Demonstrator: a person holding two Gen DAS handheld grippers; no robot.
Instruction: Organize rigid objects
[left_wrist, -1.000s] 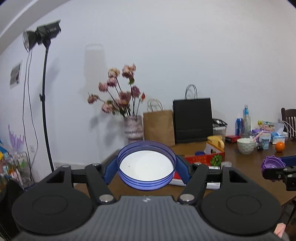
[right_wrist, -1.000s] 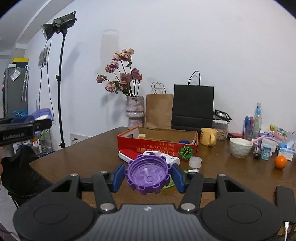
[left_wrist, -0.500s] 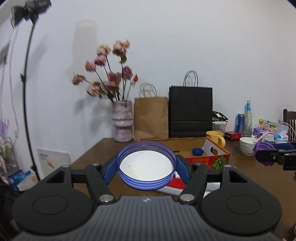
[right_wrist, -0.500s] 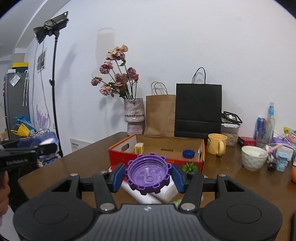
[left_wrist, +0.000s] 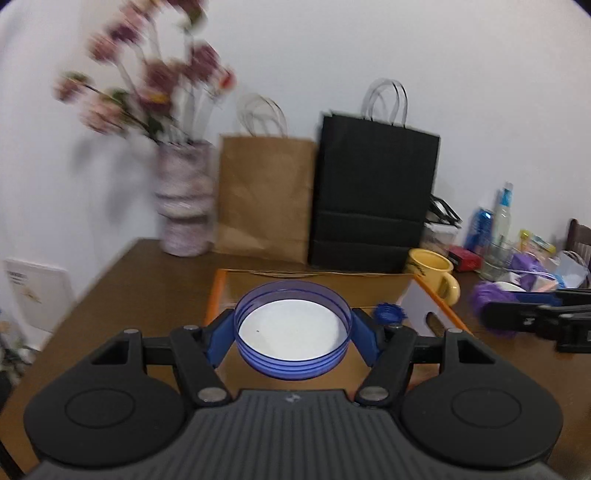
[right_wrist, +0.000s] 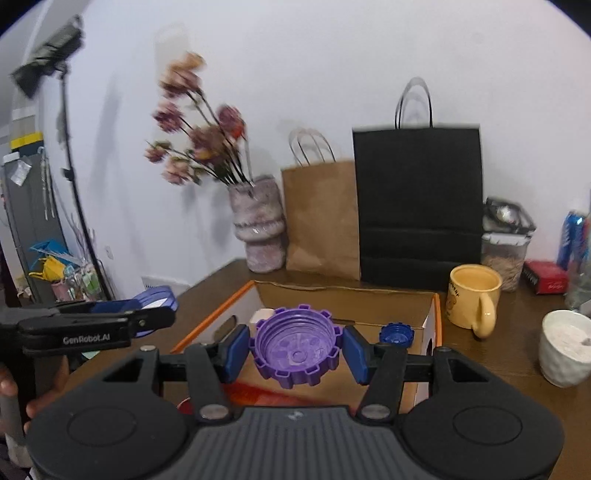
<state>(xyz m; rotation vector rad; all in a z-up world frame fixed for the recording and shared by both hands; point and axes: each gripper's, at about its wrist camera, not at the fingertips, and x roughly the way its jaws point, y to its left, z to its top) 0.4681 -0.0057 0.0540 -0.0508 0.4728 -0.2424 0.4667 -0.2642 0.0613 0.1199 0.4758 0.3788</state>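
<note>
Both hands are up over the cardboard box (right_wrist: 343, 299) on the desk (left_wrist: 122, 280), each with a lid pinched between its tongs. The left tongs (left_wrist: 291, 338) are closed on a wide blue lid (left_wrist: 291, 332) with a white liner, held mouth-up by its rim, the blue pads (left_wrist: 218, 339) pressing on opposite sides. The right tongs (right_wrist: 293, 349) are clamped on a purple notched lid (right_wrist: 295, 343), also mouth-up, gripped across its toothed edge. Both lids hang in the air above the open box, not touching it.

Inside the box lie a small blue bottle cap (right_wrist: 396, 333) near the right wall and a pale little object (right_wrist: 263, 315) towards the back; I can't make out what that one is. A yellow mug (right_wrist: 472, 301) stands just beside the box on the right, and paper bags and a vase of flowers stand behind.

These lids look like light, stiff plastic that won't give under the squeeze. The blue one's rim is smooth and thin, so I'd guess it could slip or twist if the grip eases unevenly. The purple one's teeth give the pads something to bite on. Neither seems fragile, so a short drop into the box should be harmless
</note>
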